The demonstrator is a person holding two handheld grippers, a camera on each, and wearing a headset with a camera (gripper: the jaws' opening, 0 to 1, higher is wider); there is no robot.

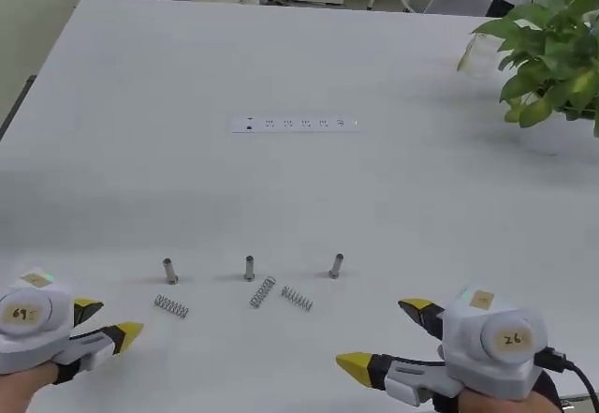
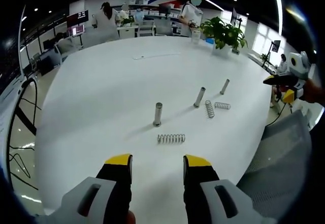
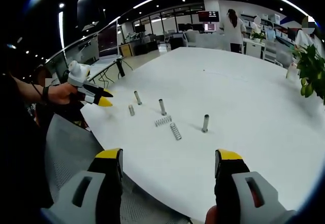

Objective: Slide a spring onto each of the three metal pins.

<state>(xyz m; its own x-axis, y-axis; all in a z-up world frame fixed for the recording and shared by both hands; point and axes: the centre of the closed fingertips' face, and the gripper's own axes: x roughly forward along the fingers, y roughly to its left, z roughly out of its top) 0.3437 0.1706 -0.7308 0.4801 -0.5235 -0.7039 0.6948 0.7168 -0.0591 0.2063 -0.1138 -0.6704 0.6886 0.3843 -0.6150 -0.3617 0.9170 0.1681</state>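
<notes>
Steel-grey and cylindrical, three short metal pins stand upright in a row on the plain white counter (image 1: 299,188): the left pin (image 1: 169,270), the middle pin (image 1: 249,268) and the right pin (image 1: 336,265). Just in front of them lie three small coiled wire springs on their sides: the left spring (image 1: 171,306), the middle spring (image 1: 263,291) and the right spring (image 1: 297,298). No pin carries a spring yet.

The white-bodied, yellow-tipped left gripper (image 1: 108,321) hovers near the left spring with its jaws apart and nothing between them. The matching right gripper (image 1: 386,335) hangs off to the right of the row, jaws spread wide, also empty.

The springs look very light and springy, likely to roll or skid on the smooth counter and to squash if pinched hard. A gentle hold across the coils near one end seems best, leaving the other end free to go over a pin top. Whether the pins are fixed cannot be told; a nudge might topple one.
</notes>
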